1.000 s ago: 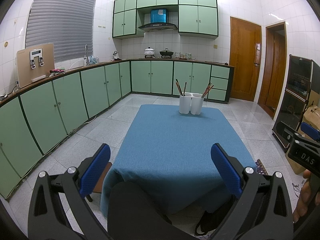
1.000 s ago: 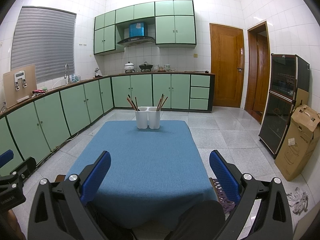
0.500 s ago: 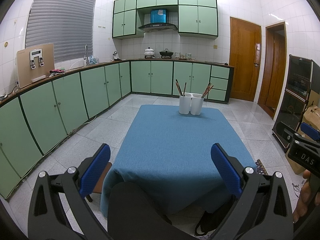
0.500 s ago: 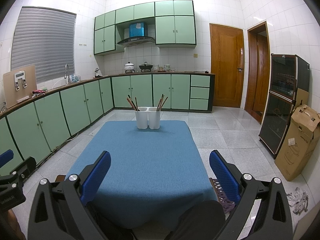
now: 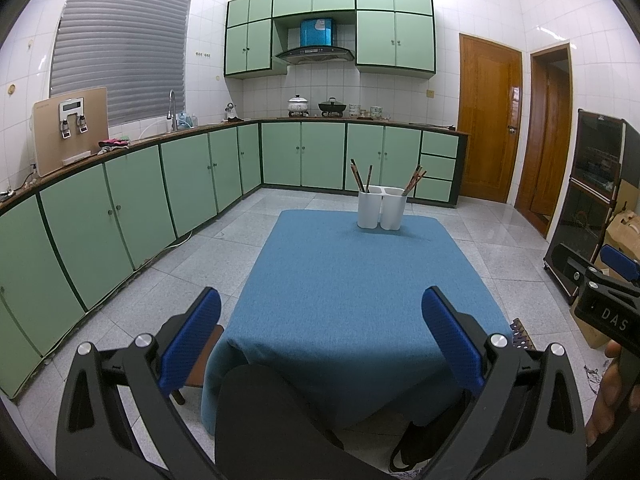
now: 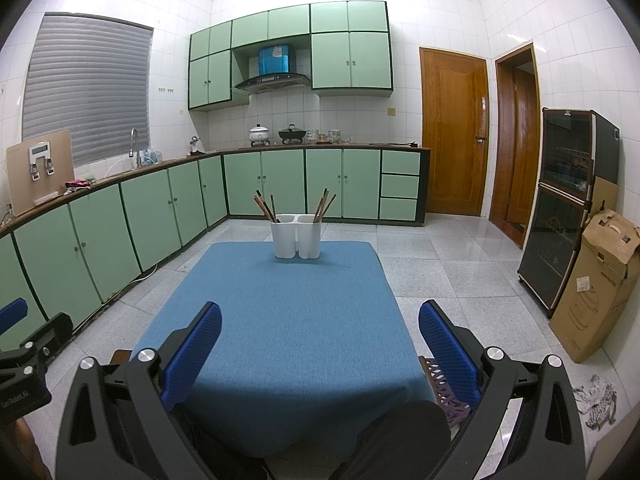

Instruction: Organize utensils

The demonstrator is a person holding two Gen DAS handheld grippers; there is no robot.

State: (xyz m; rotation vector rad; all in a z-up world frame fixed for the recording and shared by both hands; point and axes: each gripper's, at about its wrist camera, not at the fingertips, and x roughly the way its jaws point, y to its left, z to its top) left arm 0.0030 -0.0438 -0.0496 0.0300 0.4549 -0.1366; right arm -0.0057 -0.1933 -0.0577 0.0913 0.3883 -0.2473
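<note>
A white two-compartment utensil holder [image 5: 382, 213] [image 6: 296, 236] stands at the far end of a table with a blue cloth [image 5: 352, 280] [image 6: 280, 320]. Dark chopsticks [image 5: 362, 178] [image 6: 265, 207] lean in its left compartment and brown ones [image 5: 415, 180] [image 6: 325, 205] in its right. My left gripper [image 5: 320, 320] is open and empty above the near table edge. My right gripper [image 6: 319, 334] is open and empty too, far short of the holder. The right gripper's body [image 5: 608, 304] shows at the edge of the left wrist view.
Green cabinets [image 6: 160, 216] line the left and back walls. A dark cabinet [image 6: 560, 208] and a cardboard box [image 6: 600, 288] stand at the right. A stool corner [image 5: 200, 364] pokes out by the table's near left. A person's knees [image 5: 280, 420] lie below the grippers.
</note>
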